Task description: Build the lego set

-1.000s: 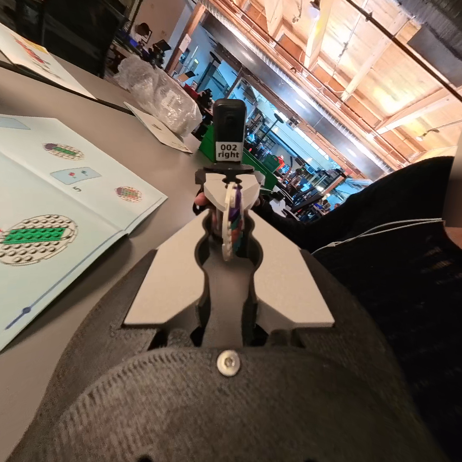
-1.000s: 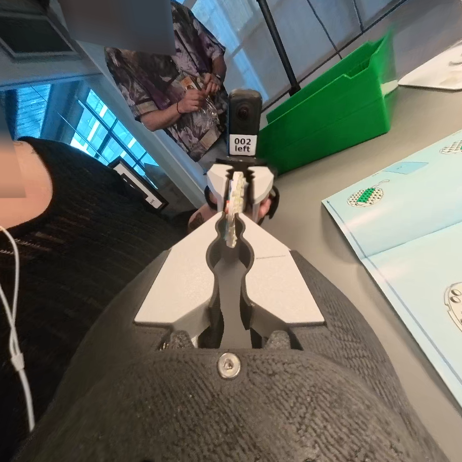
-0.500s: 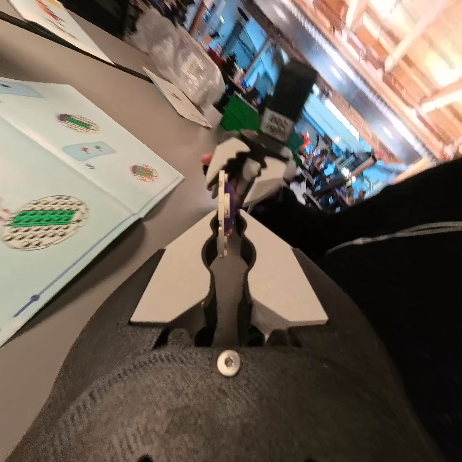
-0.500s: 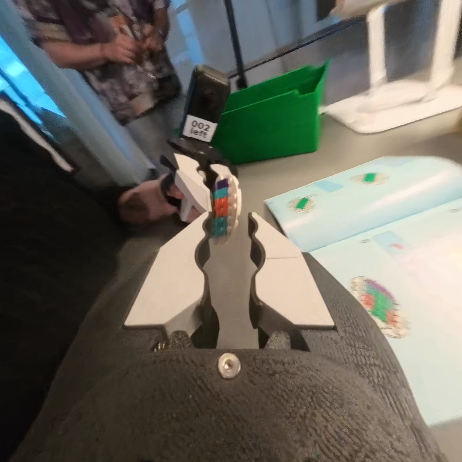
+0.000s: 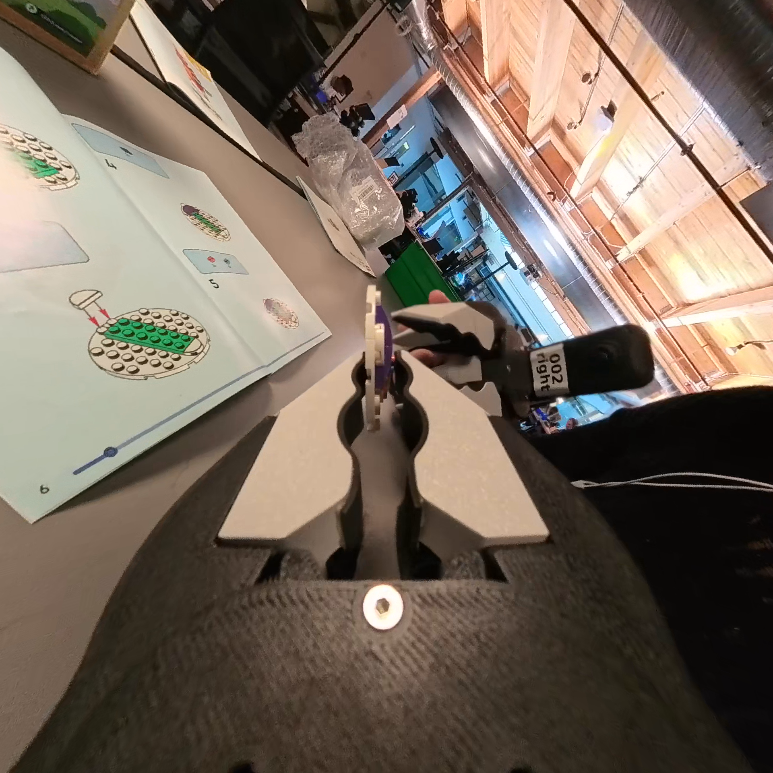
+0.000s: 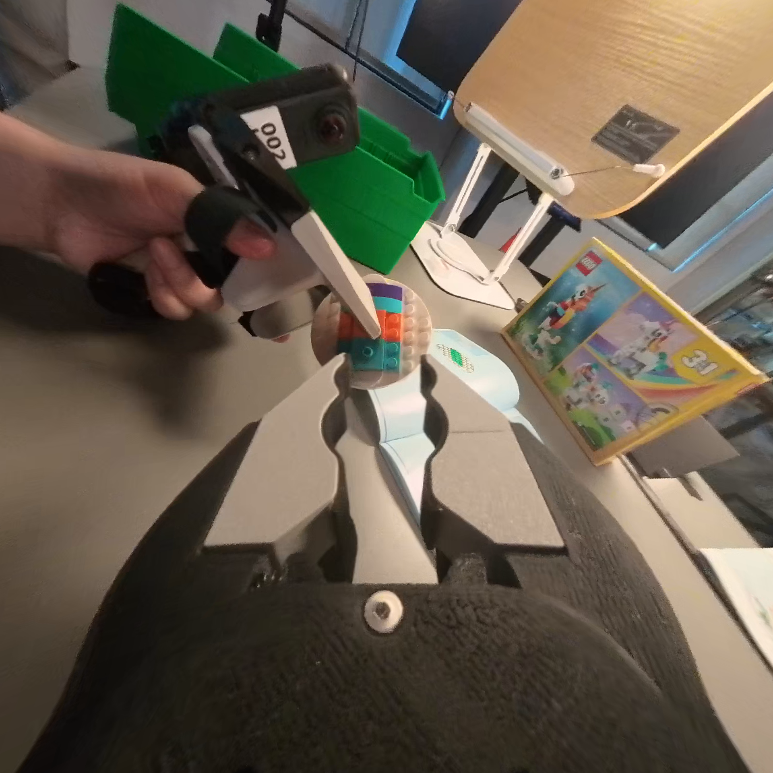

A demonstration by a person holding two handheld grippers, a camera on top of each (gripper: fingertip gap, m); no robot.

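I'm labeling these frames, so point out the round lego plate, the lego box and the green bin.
round lego plate [image 6: 414, 324]: right wrist view, bare studded rim.
lego box [image 6: 619, 368]: right wrist view, front face.
green bin [image 6: 355, 209]: right wrist view, side wall.

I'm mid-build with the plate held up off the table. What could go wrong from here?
1. The left hand-held gripper pinches the round plate near its fingertips, with much of it sticking out; a sideways push may twist it loose onto the table.
2. The right hand-held gripper is open close to the plate's stacked bricks; closing off-centre might pop bricks off.
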